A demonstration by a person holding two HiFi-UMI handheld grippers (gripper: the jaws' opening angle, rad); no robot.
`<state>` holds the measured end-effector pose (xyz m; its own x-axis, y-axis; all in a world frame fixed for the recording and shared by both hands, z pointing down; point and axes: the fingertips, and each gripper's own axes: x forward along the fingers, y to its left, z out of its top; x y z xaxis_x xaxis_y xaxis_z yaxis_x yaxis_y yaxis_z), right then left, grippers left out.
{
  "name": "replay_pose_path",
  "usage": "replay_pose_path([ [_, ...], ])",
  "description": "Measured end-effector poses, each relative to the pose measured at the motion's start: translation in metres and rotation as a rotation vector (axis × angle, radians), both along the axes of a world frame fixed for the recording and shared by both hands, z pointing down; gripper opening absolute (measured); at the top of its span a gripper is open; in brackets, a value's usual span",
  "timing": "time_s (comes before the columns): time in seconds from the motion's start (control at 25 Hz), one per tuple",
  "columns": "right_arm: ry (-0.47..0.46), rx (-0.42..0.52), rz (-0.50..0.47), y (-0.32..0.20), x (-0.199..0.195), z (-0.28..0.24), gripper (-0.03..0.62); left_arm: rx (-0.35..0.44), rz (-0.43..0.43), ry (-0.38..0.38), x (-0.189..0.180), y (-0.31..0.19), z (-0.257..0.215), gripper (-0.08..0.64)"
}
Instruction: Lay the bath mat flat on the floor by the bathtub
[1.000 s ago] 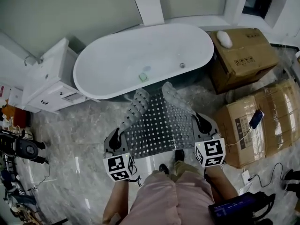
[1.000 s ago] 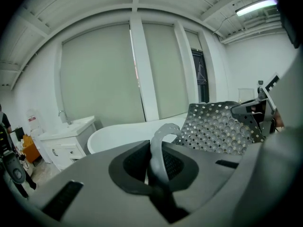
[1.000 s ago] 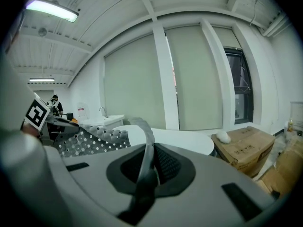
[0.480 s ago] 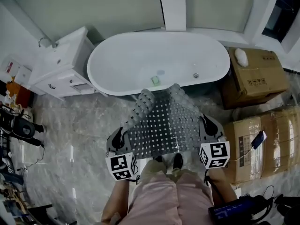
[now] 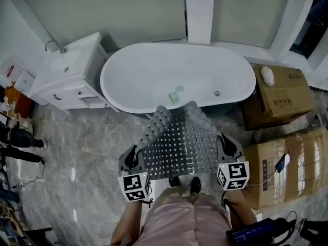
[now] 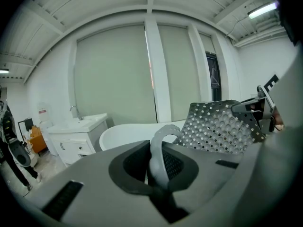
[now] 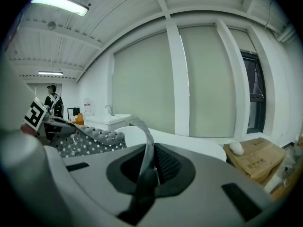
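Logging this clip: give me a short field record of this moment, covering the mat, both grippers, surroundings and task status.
Setting: bathroom, marbled floor, white bathtub ahead of the person
Held item: grey perforated bath mat, stretched between the grippers, far corners curled
Left: left gripper shut on its near left edge
Right: right gripper shut on its near right edge
Nearby: vanity cabinet left of the tub, cardboard boxes to the right
Status: mat held up, not yet flat on the floor
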<state>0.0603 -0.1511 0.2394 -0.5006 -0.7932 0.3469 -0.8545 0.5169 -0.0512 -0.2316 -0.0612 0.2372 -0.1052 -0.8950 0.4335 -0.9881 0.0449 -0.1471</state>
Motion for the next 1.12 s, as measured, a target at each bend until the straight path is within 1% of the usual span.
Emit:
replay_pose_path([
  [0.36,0.034,0.027,0.035,-0.016,-0.03,-0.014,0.026,0.021,0.042,0.02,-0.034,-0.025,0.001,0.035],
  [0.52,0.044,0.034,0.054,-0.014,-0.039,-0.015,0.026,-0.006,0.071,0.043,-0.038,-0.029,0.007,0.035],
  [0.56,0.045,0.035,0.06,-0.014,-0.04,-0.015,0.026,0.001,0.079,0.04,-0.04,-0.03,0.007,0.035],
  [0.64,0.044,0.038,0.07,-0.014,-0.042,-0.015,0.026,0.024,0.089,0.029,-0.043,-0.034,0.005,0.035],
  [0.76,0.041,0.043,0.07,-0.013,-0.04,-0.016,0.026,0.016,0.082,0.029,-0.046,-0.034,0.004,0.035],
  [0.92,0.031,0.049,0.07,-0.013,-0.036,-0.02,0.026,0.048,0.075,0.016,-0.043,-0.037,-0.005,0.035],
  [1.12,0.022,0.045,0.071,-0.017,-0.031,-0.02,0.026,0.029,0.083,0.012,-0.036,-0.042,-0.004,0.035],
])
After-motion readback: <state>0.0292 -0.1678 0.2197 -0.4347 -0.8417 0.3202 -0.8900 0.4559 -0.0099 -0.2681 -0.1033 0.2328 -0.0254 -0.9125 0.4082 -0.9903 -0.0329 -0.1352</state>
